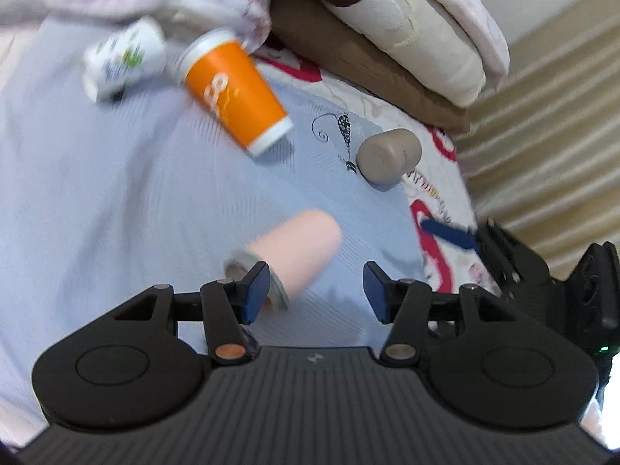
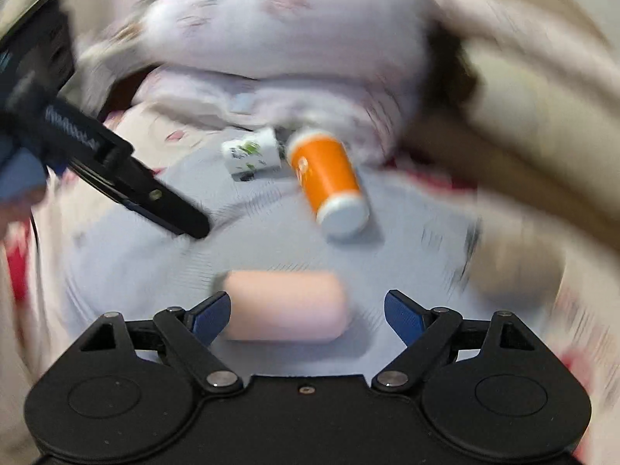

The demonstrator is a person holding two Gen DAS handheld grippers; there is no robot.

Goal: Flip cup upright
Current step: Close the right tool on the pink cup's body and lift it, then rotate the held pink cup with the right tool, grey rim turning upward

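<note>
Several cups lie on their sides on a pale blue sheet [image 1: 116, 201]. A pink cup [image 1: 298, 255] lies closest, its rim by my left gripper's left fingertip; in the right wrist view the pink cup [image 2: 283, 310] lies between my right gripper's fingers, untouched. An orange paper cup [image 1: 236, 89] [image 2: 325, 174], a white patterned cup [image 1: 124, 58] [image 2: 252, 153] and a taupe cup [image 1: 387, 155] [image 2: 515, 267] lie farther off. My left gripper [image 1: 316, 290] is open and empty. My right gripper [image 2: 306, 314] is open and empty.
Folded blankets and pillows [image 1: 407, 27] are piled at the back of the bed. A red-printed cover [image 1: 434, 240] lies under the sheet at right. The right gripper shows at the right edge [image 1: 542, 271]; the left gripper's body shows at left [image 2: 97, 155]. The right wrist view is motion-blurred.
</note>
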